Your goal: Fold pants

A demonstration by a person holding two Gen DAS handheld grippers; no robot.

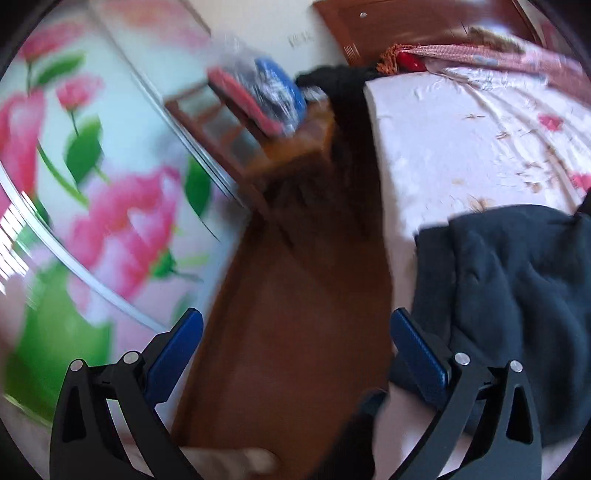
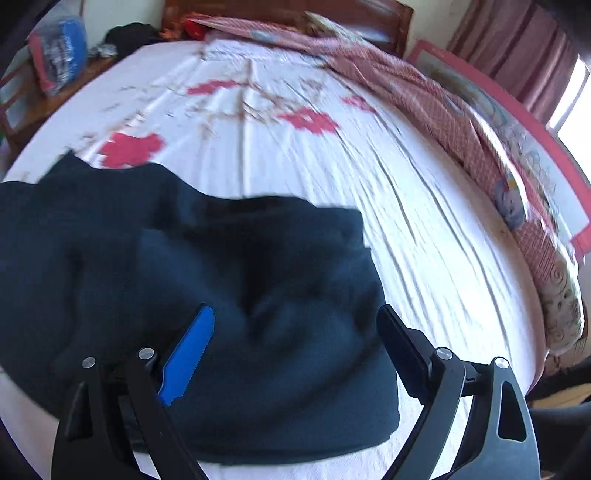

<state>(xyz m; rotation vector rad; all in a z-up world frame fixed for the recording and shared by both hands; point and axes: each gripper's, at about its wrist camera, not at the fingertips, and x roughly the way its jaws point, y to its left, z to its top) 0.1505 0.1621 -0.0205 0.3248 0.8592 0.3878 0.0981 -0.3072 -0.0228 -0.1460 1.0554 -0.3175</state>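
While both claws gape empty, the left claw (image 1: pixel 295 354) over floor, the right claw (image 2: pixel 295 350) above dark navy fleece pants (image 2: pixel 221 295) bunched at 6 o'clock on the white floral bed sheet (image 2: pixel 369 166), a single-layer grasp risks misfolding.

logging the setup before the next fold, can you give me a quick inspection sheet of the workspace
surface: bed sheet, white with red flower print, creased; the view is motion-blurred
job's things: dark pants lying bunched on the near part of the bed, reaching its left edge
clutter: pink patterned quilt heaped along the right side; dark garment at the head corner
grippers: left gripper open, over the floor beside the bed, holding nothing; right gripper open, fingers spread above the pants
cables: nothing seen
surroundings: wooden headboard; bedside stand with a blue and red bag; floral wardrobe door; curtain
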